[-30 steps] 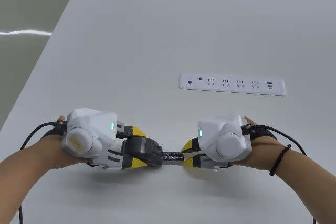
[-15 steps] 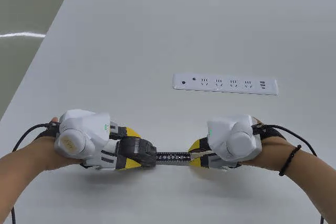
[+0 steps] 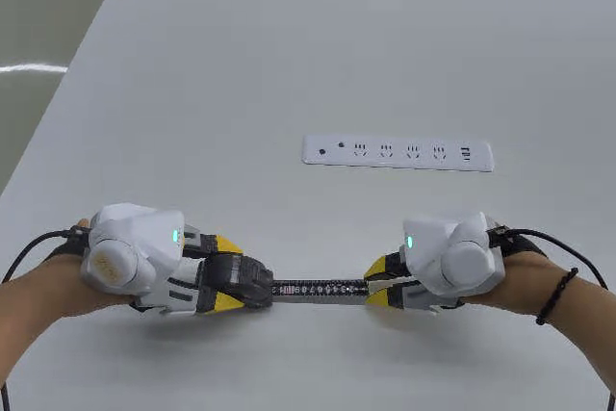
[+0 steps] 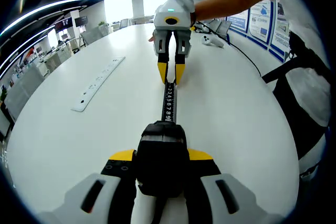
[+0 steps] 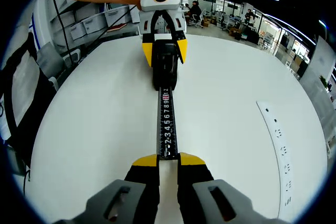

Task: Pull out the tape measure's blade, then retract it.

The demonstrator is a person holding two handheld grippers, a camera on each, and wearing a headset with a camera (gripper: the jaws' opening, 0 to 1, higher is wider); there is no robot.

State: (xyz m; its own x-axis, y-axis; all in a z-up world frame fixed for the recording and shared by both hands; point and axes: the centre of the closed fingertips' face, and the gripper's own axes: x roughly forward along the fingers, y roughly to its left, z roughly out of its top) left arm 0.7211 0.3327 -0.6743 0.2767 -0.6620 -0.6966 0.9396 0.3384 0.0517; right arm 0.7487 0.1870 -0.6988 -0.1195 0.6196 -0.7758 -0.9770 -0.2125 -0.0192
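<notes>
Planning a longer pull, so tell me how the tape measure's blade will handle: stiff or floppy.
The blade runs straight between the case and the right gripper without sagging, so it is probably stiff at this short length. It is thin and narrow, so a longer span may buckle. If released, it would likely snap back toward the left gripper.

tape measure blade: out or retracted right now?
Out, partly. A numbered stretch of blade spans between the case held in the left gripper and the right gripper pinching its tip.

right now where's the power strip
In the head view the power strip lies flat on the white table, beyond the tape blade, nearer the right gripper.
</notes>
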